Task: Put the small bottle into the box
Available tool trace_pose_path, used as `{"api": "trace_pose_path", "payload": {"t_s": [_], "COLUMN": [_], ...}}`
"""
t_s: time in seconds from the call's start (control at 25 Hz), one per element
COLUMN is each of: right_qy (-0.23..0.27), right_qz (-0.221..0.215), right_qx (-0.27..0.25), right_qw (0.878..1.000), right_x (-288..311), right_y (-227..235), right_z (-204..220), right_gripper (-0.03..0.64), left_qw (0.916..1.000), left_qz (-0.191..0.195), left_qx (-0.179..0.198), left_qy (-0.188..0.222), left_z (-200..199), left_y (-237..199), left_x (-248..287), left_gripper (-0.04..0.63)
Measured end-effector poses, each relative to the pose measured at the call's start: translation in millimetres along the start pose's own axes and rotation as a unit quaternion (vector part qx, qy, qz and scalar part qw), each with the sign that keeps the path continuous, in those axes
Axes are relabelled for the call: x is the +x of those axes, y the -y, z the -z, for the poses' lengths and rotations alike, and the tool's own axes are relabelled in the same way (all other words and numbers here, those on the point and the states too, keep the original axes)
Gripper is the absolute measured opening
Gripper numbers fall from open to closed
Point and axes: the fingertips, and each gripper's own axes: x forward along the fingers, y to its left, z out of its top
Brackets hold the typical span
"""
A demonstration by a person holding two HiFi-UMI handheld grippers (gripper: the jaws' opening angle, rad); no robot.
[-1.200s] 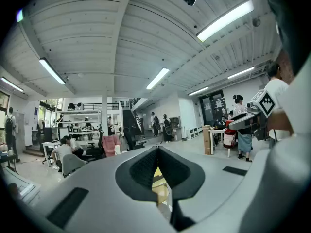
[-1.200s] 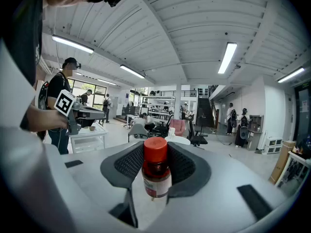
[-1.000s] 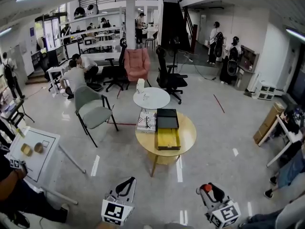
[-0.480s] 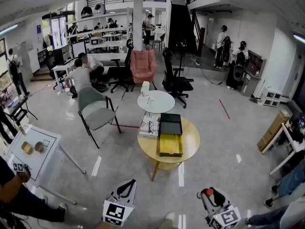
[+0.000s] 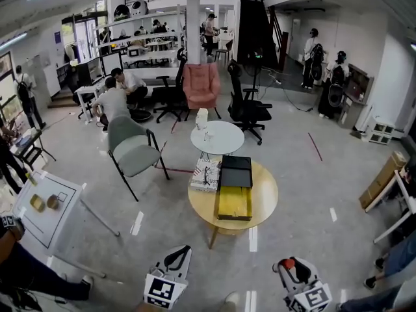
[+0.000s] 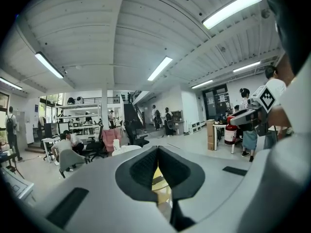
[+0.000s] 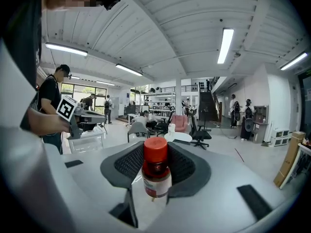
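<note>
1. Since a second ago the round table [image 5: 263,194] has slid a bit right and lower in the head view, and both grippers now sit closer to the bottom edge. Looks like the walk-up is on.
2. The right gripper [image 7: 157,154] has its fingers clamped on the small bottle [image 7: 156,178], gripping the body with the red cap pointing up.
3. The left gripper [image 6: 157,152] has its fingers pressed together with nothing between them.
4. The box [image 5: 234,203] sits open on the table's near half, its long axis running away from the person.
5. Key bit: the box lies ahead and a little left of the bottle, still well apart. I'd say the right side carries it forward over the table, then lowers it in.
</note>
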Motion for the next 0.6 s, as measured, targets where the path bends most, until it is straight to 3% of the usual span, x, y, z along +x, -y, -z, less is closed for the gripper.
{"api": "trace_pose_path", "payload": {"t_s": [0.6], "right_qy": [-0.015], "right_qz": [-0.042], "right_qx": [0.002], "right_qw": [0.999], "right_x": [66.8], "right_y": [73.2], "right_z": [-0.1], "right_gripper": [0.158], "left_qw": [0.9998], "left_qz": [0.001], "left_qx": [-0.013], "left_qy": [-0.018], "left_z": [-7.3], "left_y": [4.3], "left_x": [105.7], "left_gripper": [0.018]}}
